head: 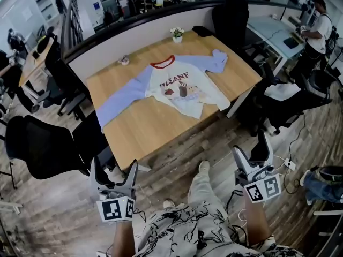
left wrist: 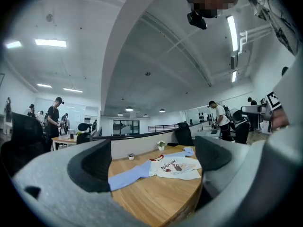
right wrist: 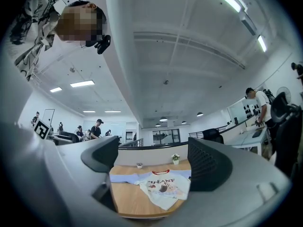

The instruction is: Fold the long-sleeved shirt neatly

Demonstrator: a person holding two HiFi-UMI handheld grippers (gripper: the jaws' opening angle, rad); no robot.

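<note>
Stage: before the 1st fold. The left tool [head: 115,171] and right tool [head: 252,155], jaws spread and empty, hang well short of the long-sleeved shirt [head: 182,87], spread flat ahead of both on the wooden worktop [head: 147,135]. Next, probably: step in, take a sleeve [head: 120,98]. Open office; black chairs [head: 37,143] flank the worktop.

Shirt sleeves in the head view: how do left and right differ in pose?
The left sleeve lies stretched straight, cuff near the table edge; the right sleeve is bent and bunched at its cuff. The left sleeve covers more table than the right sleeve. Both are pale blue.
</note>
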